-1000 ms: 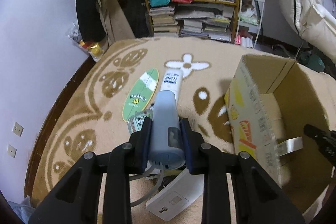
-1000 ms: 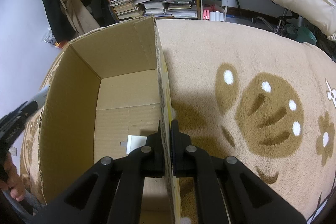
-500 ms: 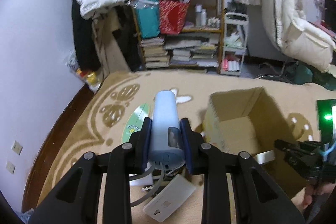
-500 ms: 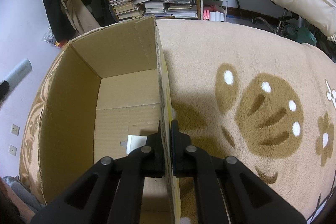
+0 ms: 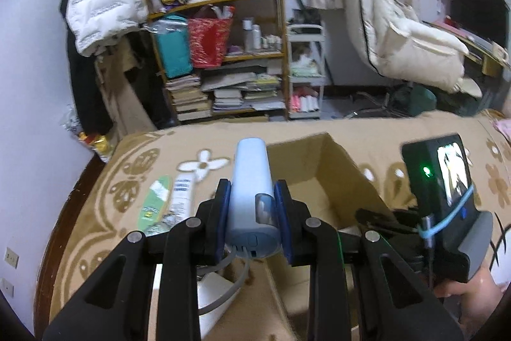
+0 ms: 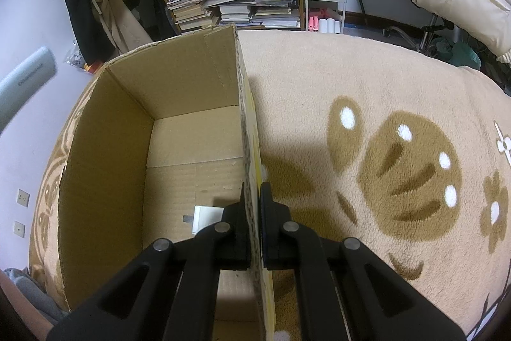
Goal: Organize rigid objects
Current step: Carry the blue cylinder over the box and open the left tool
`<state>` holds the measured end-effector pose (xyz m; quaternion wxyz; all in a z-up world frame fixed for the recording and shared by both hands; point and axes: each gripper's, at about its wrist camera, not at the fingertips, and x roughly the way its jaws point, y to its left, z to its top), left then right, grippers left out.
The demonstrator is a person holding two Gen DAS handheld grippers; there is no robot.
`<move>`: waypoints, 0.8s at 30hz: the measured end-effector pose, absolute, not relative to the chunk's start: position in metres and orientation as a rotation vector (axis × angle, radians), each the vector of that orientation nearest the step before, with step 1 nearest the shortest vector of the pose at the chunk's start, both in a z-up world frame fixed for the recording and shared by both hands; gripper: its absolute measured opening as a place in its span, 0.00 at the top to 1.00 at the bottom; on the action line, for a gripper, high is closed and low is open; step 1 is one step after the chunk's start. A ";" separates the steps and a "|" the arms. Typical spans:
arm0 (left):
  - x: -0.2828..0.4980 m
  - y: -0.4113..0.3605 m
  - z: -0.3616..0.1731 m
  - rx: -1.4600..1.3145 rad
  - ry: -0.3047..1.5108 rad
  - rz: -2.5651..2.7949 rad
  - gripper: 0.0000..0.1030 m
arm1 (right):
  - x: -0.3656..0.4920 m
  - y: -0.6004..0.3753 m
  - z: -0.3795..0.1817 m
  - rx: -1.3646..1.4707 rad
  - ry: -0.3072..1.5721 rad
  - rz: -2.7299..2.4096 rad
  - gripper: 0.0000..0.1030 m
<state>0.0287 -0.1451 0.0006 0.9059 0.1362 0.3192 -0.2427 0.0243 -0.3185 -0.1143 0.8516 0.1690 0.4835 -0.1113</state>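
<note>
- Left gripper (image 5: 252,219) clamped on a pale blue cylindrical device (image 5: 251,197), blue-padded jaws pressed to both its sides, grip near the rear end so the long body points forward, a grey cord loop (image 5: 234,274) dangling beneath.
- Held lifted above the patterned carpet (image 5: 127,187), beside the near-left wall of the open cardboard box (image 6: 179,104); judged to be the carry stage, lined up for lowering into the box.
- Right gripper (image 6: 254,200) pinched shut on the box's right wall, one finger inside and one outside; likely there to steady the light carton and keep its mouth open against a nudge from the incoming item.
- Inside the box: one small white item (image 6: 204,218) on the floor near the right gripper, plenty of bare cardboard around it.
- Left out on the carpet: a white tube (image 5: 180,197) and a green oval card (image 5: 155,205) lying side by side, plus a white flat piece (image 5: 214,296) under the left gripper; presumably next in line.
- Risk, as a judgement: trailing cord snagging on the box rim during the drop.
</note>
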 end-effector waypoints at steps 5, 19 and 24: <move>0.022 -0.160 -0.015 0.311 0.694 -0.554 0.75 | 0.024 -0.318 -0.114 0.354 1.015 -0.238 0.95; 0.030 -0.164 -0.051 0.366 0.807 -0.527 0.75 | 0.024 -0.317 -0.112 0.347 1.013 -0.240 0.95; 0.030 -0.164 -0.054 0.373 0.827 -0.526 0.74 | 0.025 -0.315 -0.111 0.335 1.010 -0.235 0.95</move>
